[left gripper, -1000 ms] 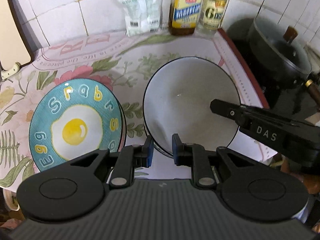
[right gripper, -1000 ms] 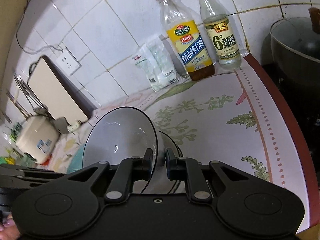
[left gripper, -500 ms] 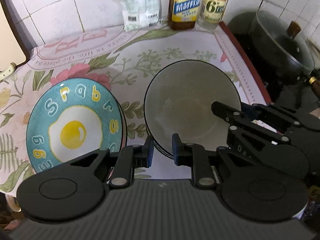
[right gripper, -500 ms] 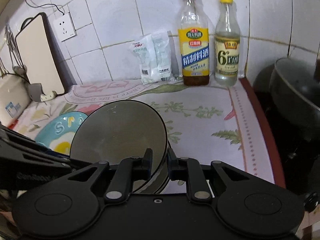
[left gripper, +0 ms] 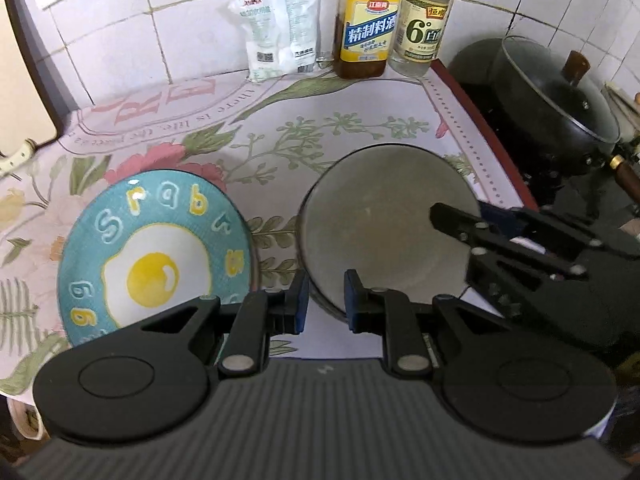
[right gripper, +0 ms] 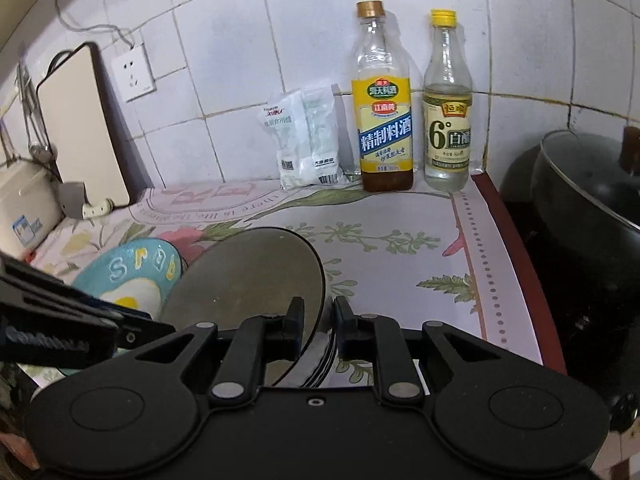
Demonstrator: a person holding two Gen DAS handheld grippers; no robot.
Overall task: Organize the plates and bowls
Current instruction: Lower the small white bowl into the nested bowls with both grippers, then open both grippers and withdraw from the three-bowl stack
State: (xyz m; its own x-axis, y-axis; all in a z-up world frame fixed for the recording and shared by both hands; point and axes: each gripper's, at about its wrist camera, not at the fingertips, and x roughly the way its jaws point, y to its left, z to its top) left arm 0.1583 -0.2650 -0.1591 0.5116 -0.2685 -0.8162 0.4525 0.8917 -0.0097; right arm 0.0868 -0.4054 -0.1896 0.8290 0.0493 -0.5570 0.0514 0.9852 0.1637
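A white bowl with a dark rim (left gripper: 380, 216) sits on a stack of like bowls on the flowered cloth (left gripper: 360, 120). A teal plate with a fried-egg picture (left gripper: 156, 248) lies to its left on another plate. My right gripper (right gripper: 318, 320) straddles the bowl's near rim (right gripper: 248, 276), one finger inside and one outside, with a small gap showing. It also shows in the left wrist view (left gripper: 472, 220) at the bowl's right side. My left gripper (left gripper: 326, 300) hangs slightly open and empty just above the bowl's front rim.
Two bottles (left gripper: 368, 20) (left gripper: 424, 20) and a white packet (left gripper: 280, 28) stand against the tiled wall. A black lidded pot (left gripper: 560, 96) sits on the stove at the right. A cutting board (right gripper: 80, 128) and rice cooker (right gripper: 24, 208) are at the left.
The right gripper has lowered the tilted bowl onto the stack so that it now lies nearly level. The left gripper has drawn back a little.
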